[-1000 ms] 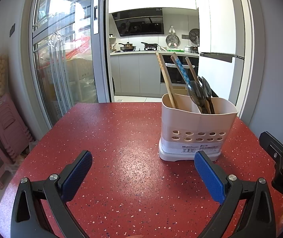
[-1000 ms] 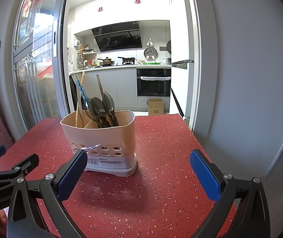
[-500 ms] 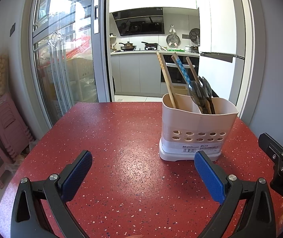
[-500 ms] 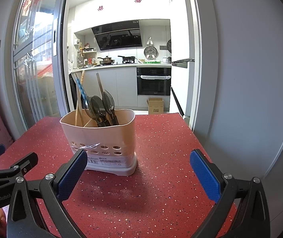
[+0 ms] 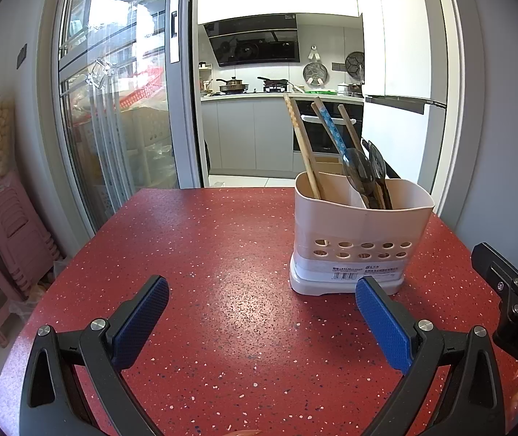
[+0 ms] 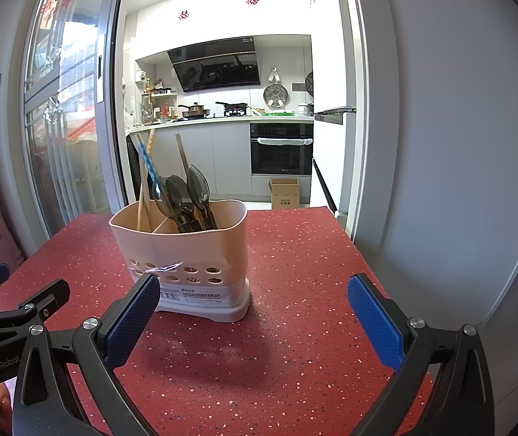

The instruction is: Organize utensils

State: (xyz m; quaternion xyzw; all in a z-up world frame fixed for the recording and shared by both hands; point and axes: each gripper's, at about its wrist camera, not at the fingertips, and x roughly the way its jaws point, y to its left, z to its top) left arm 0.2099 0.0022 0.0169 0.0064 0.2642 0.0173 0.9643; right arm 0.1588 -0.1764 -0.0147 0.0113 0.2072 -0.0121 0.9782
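So the cream plastic utensil holder (image 5: 362, 232) is sitting upright on the red speckled table (image 5: 222, 254), toward the far right part of the tabletop as the left camera sees it. It's got a divider down the middle. The left compartment has a pair of wooden chopsticks (image 5: 300, 145) leaning in it, and the right compartment is packed with dark spoons (image 5: 362, 170), bowls up, plus a blue patterned chopstick (image 5: 331, 129) and another wooden one poking out above them. I honestly can't tell exactly which slot the blue one drops into, since the spoons hide its lower end. There's a row of oval holes around the holder's lower wall, a white label under those, and a scrap of clear tape on the side facing the right camera.

Left gripper (image 5: 260, 314) sits low over the table just in front of the holder, jaws spread wide, nothing between the blue pads, and its right pad overlaps the holder's base corner in view. Right gripper (image 6: 253, 314) is also wide apart and empty, on the holder's right-front side, with its left pad lined up against the holder's front wall. Each gripper peeks into the other's camera near the holder.

Behind the holder there's an open sliding glass door (image 5: 121, 109) and a kitchen with a black range hood (image 6: 215, 67), a built-in oven (image 6: 280, 149) and a cardboard box (image 6: 284, 192) on the floor. Pink stools (image 5: 8, 225) are stacked well off to the holder's left.
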